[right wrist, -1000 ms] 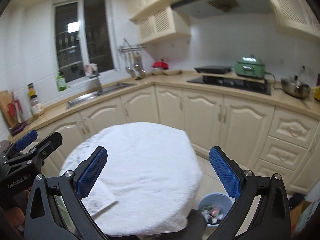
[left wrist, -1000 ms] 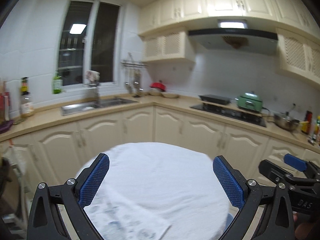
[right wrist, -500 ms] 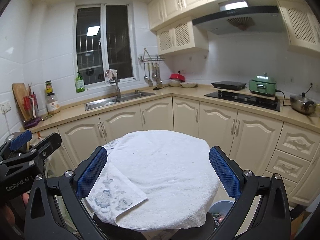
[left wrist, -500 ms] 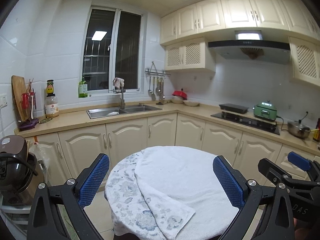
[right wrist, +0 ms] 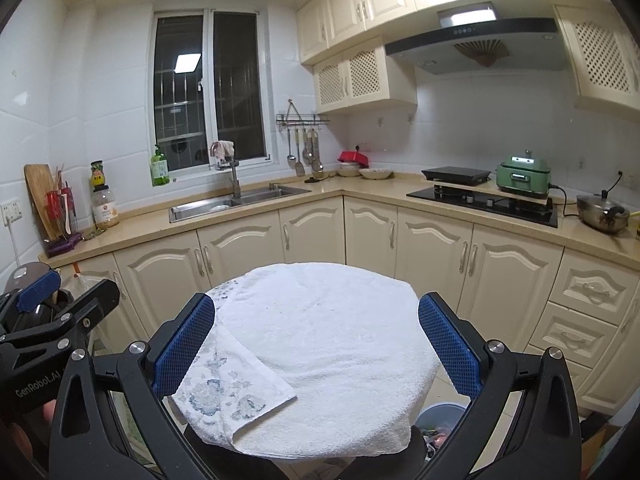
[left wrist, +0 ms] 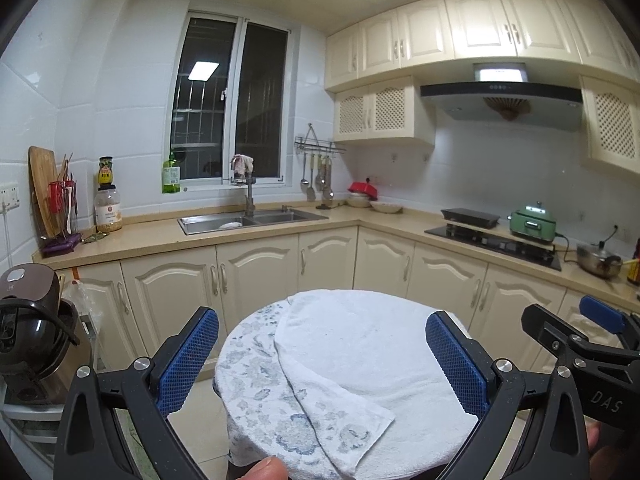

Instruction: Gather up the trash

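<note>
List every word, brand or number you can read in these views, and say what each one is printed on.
"DAS": on the black body of the right gripper, seen from the left wrist view.
"GenRobot.AI": on the black body of the left gripper, seen from the right wrist view.
Too small or blurred to read: the labels on the green bottle, the stacked jars and the range hood controls.
</note>
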`<state>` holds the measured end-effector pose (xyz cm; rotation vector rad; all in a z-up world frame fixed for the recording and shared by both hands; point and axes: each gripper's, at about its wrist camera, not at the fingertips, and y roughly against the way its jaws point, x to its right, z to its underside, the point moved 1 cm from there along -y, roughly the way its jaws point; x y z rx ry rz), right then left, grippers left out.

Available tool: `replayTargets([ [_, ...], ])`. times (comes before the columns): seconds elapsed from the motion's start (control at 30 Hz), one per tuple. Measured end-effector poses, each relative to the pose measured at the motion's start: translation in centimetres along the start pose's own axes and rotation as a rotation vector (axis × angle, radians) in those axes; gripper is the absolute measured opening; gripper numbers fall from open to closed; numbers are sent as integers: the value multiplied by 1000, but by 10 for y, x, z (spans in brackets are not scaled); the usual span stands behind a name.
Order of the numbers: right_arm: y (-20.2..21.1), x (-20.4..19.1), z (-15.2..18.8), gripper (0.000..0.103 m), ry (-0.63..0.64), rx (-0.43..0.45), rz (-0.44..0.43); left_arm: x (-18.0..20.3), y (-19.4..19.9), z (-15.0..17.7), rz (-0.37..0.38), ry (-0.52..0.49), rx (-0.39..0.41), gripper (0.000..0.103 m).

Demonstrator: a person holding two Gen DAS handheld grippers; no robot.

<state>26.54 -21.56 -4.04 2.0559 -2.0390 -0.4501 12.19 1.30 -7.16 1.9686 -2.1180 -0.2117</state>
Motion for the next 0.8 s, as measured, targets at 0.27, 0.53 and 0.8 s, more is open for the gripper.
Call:
replayTargets([
  [0.27,1,0,1,103,8,-3,-7,1,-2,6,26,33,-8,102],
  [0.53,3,0,1,103,10,-2,-13,10,1,7,11,28,8,102],
  [0.8,2,2,0,103,5,-2,-9,19,7,17,23,23,25,102],
])
